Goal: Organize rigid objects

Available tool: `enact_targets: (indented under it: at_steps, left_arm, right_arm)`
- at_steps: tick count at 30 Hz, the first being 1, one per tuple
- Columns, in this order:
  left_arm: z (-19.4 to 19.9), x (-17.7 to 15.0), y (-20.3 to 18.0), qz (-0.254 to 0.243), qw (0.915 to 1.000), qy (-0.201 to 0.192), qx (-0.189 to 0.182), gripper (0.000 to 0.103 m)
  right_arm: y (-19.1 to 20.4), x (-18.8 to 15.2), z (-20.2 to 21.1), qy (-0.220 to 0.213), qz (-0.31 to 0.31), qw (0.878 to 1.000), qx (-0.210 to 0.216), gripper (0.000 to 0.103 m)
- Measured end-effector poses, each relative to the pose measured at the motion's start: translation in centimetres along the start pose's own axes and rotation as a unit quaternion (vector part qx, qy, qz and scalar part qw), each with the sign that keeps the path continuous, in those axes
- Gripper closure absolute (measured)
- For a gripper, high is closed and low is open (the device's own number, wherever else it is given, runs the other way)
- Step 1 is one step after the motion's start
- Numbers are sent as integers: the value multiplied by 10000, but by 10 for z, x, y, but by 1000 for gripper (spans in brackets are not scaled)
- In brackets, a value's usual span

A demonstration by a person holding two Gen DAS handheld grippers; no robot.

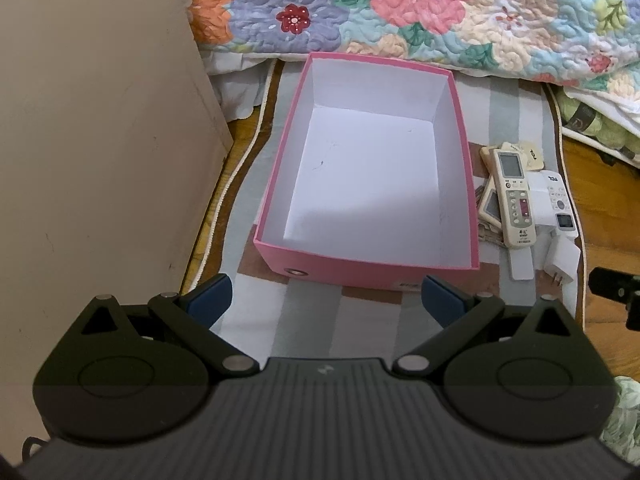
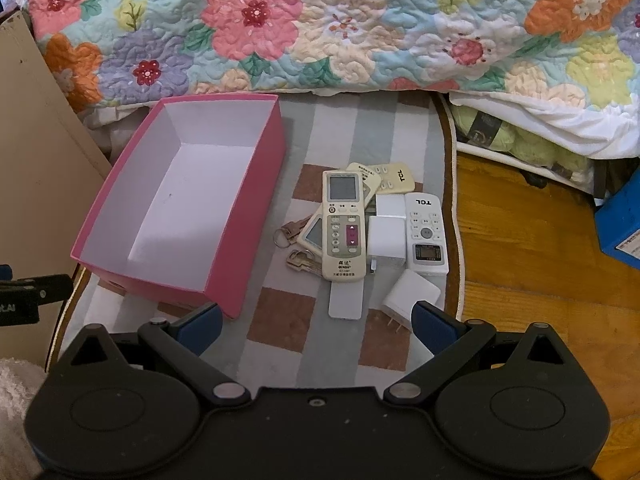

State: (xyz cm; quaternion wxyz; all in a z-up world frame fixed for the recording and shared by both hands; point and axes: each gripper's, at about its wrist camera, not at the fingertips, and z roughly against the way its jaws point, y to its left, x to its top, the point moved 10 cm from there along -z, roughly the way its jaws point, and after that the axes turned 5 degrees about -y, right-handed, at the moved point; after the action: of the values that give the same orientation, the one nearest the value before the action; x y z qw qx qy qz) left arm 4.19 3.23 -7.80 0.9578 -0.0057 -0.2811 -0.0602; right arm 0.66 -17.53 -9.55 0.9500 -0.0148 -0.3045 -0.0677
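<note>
Two "TCL" remotes (image 2: pixel 426 234) in the pile beside the pink box (image 2: pixel 256 216).

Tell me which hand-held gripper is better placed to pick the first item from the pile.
Right. The right hand-held gripper is open directly before the pile; the white charger lies nearest. The left hand-held gripper faces the pink box.

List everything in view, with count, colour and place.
box: 1, pink outside, white inside, nothing in it, left on mat
remotes: at least 4, cream and white, piled right of box
chargers: at least 2, white, by remotes
keys: at least 2, metal, partly under remotes
mat: 1, checked, on floor
quilt: 1, floral, behind box
board: 1, beige, left
left gripper: open, near box
right gripper: open, near pile
</note>
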Motion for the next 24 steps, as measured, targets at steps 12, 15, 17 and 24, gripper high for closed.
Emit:
enact_targets:
  at_steps: [12,15,17,24]
  left_arm:
    - [-4,-3,7,21,9998,-147,165,1]
    - [-4,-3,5,-73,9995,-221,231,1]
    - [-3,-3,5,-139,9992,-254,281,0]
    - [8,0,2,-153,9991,-360,166,0]
  right_arm:
    - [-1,-3,-3,23,-2,10000,-4,1]
    - [-1,-4,-4,40,1,10000,11,1]
    - [-1,-5,-4,52,3,10000,6,1]
    - [-2,-5,-4,58,-1,10000,6,1]
